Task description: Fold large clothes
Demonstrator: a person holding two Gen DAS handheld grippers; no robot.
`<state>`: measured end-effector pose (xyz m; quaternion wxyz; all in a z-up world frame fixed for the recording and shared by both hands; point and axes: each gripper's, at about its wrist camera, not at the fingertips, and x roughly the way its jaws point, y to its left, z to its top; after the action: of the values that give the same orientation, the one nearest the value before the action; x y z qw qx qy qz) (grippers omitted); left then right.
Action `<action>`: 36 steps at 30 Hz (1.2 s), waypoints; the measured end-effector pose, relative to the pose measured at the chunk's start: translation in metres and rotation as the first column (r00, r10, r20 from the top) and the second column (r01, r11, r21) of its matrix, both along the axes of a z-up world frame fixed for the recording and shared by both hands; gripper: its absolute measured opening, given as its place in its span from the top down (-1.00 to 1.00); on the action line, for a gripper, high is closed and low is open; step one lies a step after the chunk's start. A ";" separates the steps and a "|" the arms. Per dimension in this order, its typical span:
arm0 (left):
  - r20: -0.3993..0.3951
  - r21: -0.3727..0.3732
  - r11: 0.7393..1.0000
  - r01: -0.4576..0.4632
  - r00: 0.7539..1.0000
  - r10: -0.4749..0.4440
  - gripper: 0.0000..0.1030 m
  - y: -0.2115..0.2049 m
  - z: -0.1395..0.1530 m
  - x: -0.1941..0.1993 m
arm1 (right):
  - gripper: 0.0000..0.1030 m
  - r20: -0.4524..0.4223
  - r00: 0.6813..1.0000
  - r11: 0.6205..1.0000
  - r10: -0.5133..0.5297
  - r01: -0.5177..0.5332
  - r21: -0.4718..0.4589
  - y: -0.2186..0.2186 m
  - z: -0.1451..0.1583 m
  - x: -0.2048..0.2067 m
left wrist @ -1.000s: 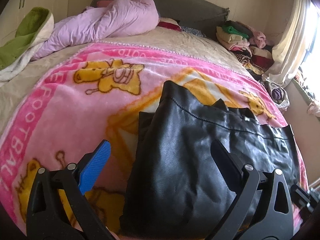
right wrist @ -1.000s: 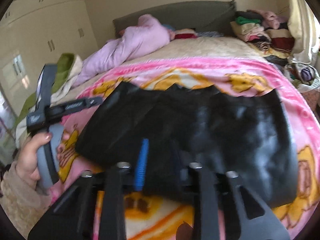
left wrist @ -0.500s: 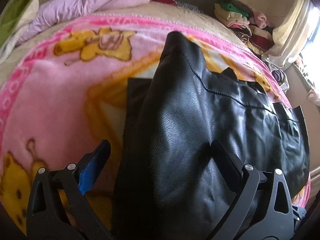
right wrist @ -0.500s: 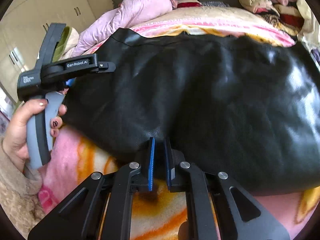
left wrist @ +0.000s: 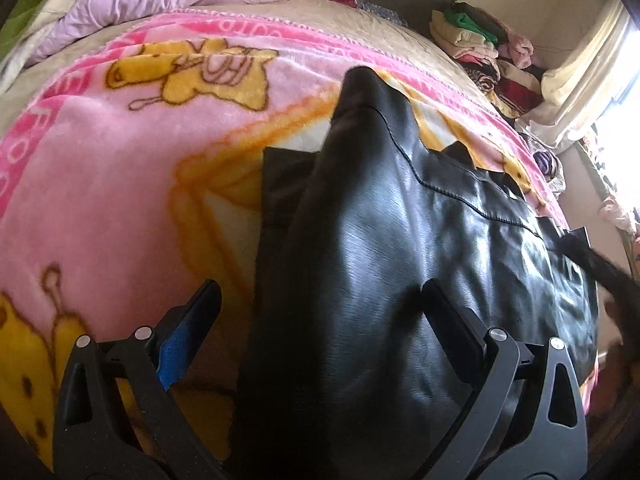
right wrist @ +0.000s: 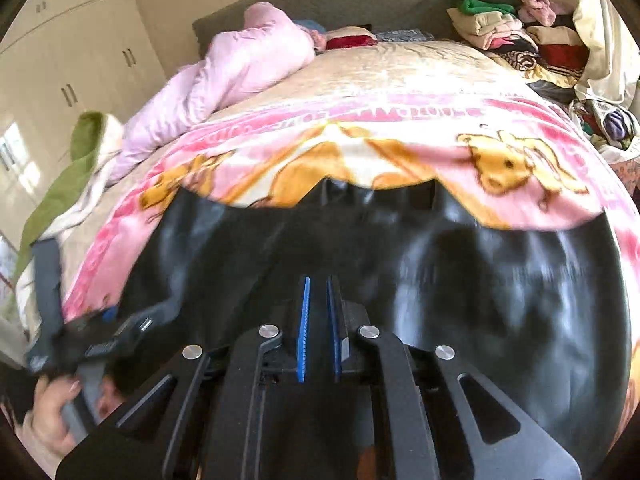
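At the far left of the right wrist view, the person's hand (right wrist: 52,420) grips the handle of the left hand-held gripper (right wrist: 108,344), blurred at the lower left. In its own view, the left hand-held gripper (left wrist: 320,308) has its fingers spread wide, one over the pink cartoon blanket (left wrist: 120,184) at lower left, the other over the garment at lower right, gripping nothing.

The black leather garment (left wrist: 380,280) fills the centre and lower right of that frame, lying on the blanket with a stitched seam running toward the right and a raised fold pointing to the upper middle. In the right wrist view the black leather garment (right wrist: 480,280) spreads across the lower half of the frame.

At bottom centre there, the right hand-held gripper (right wrist: 318,292) has its blue pads (right wrist: 304,328) nearly together, a narrow gap between them; whether they pinch any of the leather, I cannot tell.

Upper left lies a lilac duvet (right wrist: 240,64); upper right, a pile of folded clothes (right wrist: 504,28) by the headboard (right wrist: 360,4).
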<state>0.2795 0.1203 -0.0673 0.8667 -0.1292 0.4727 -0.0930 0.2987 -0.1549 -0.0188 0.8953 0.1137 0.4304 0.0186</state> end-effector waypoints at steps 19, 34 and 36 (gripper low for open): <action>-0.030 -0.039 0.999 0.023 0.999 -0.024 -0.84 0.004 -0.010 0.009 | 0.82 0.035 0.993 0.994 0.113 -0.113 -0.013 0.025 0.004 -0.066; 0.009 -0.154 0.987 -0.048 0.999 0.050 0.23 -0.004 0.001 0.000 | 0.14 0.133 0.968 0.976 0.215 -0.218 0.013 0.049 -0.020 -0.141; 0.028 -0.174 0.984 -0.045 0.998 0.050 0.37 -0.003 0.009 -0.003 | -0.26 0.153 0.951 0.962 0.270 -0.258 -0.091 0.071 -0.016 -0.146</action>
<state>0.2767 0.1173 -0.0584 0.8615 -0.2140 0.4457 -0.1152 0.1529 -0.0838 -0.0347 0.9205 0.0216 0.3671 0.1324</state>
